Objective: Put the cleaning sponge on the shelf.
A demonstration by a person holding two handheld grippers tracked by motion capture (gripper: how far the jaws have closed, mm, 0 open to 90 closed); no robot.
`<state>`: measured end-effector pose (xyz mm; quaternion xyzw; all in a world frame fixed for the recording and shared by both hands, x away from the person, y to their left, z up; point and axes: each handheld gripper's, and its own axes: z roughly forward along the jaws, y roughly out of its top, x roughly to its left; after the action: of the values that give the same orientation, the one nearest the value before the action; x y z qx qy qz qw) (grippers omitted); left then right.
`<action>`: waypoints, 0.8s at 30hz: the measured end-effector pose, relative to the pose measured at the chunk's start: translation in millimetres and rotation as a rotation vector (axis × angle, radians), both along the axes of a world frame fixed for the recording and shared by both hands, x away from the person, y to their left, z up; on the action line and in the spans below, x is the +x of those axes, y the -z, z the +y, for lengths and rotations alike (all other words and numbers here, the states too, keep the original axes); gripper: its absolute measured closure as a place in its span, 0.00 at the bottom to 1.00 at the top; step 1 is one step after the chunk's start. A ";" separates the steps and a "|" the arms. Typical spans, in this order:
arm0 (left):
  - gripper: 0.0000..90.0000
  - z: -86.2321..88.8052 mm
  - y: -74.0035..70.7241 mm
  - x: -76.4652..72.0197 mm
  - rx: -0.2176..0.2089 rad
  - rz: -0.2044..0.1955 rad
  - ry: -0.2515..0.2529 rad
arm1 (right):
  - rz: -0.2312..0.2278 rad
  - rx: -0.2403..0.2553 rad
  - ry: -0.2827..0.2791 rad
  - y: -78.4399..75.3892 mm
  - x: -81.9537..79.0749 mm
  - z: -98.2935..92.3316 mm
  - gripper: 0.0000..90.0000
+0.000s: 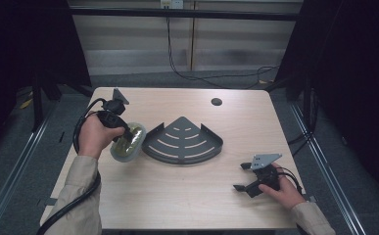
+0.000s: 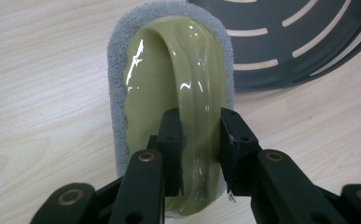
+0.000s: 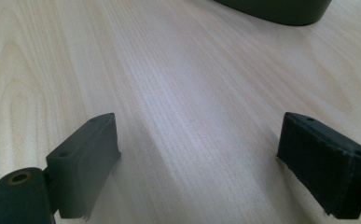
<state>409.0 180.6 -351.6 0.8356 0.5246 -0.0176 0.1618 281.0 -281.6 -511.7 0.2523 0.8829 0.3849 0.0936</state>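
Observation:
An oval scrubber (image 1: 128, 142) with an olive-green plastic handle and a grey pad sits left of a dark grey fan-shaped slotted rack (image 1: 183, 141) at the table's middle. My left gripper (image 1: 122, 133) is shut on the scrubber's arched handle (image 2: 194, 98); both pads (image 2: 171, 140) press its sides, and the grey pad (image 2: 117, 70) faces the table. My right gripper (image 1: 242, 176) rests near the front right of the table, open, with bare wood between its pads (image 3: 87, 158).
The light wooden table (image 1: 177, 196) has a round cable hole (image 1: 216, 102) at the back right. The rack's rim (image 3: 281, 11) lies ahead of the right gripper. Dark floor and cables surround the table.

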 end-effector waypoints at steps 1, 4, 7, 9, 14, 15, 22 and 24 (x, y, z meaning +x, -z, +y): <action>0.80 -1.5 -0.2 1.5 -0.004 0.001 0.000 | 0.000 0.000 0.000 0.0 0.0 0.0 0.13; 0.80 -3.6 -1.5 4.5 0.005 0.001 0.013 | 0.000 0.000 0.000 0.0 0.0 0.0 0.13; 0.80 -6.0 -2.2 5.8 0.003 -0.005 0.012 | 0.000 0.000 0.000 0.0 0.0 0.0 0.13; 0.80 -8.8 -3.1 6.9 0.004 -0.007 0.007 | 0.000 0.000 0.000 0.0 0.0 0.0 0.13; 0.80 -14.6 -5.8 10.9 0.008 -0.010 0.019 | 0.001 0.000 0.000 0.0 0.0 0.0 0.13; 0.80 -16.0 -5.7 11.6 0.004 -0.015 0.018 | 0.001 0.000 0.000 0.0 0.0 0.0 0.13; 0.80 -24.7 -5.8 16.9 0.007 -0.018 0.030 | 0.001 0.000 0.000 -0.1 0.0 0.0 0.13; 0.80 -27.5 -6.1 18.6 0.004 -0.027 0.034 | 0.001 0.000 0.000 -0.1 0.0 0.0 0.13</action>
<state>427.6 153.1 -345.5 0.8450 0.5080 -0.0080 0.1670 281.1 -281.6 -511.7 0.2526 0.8828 0.3849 0.0934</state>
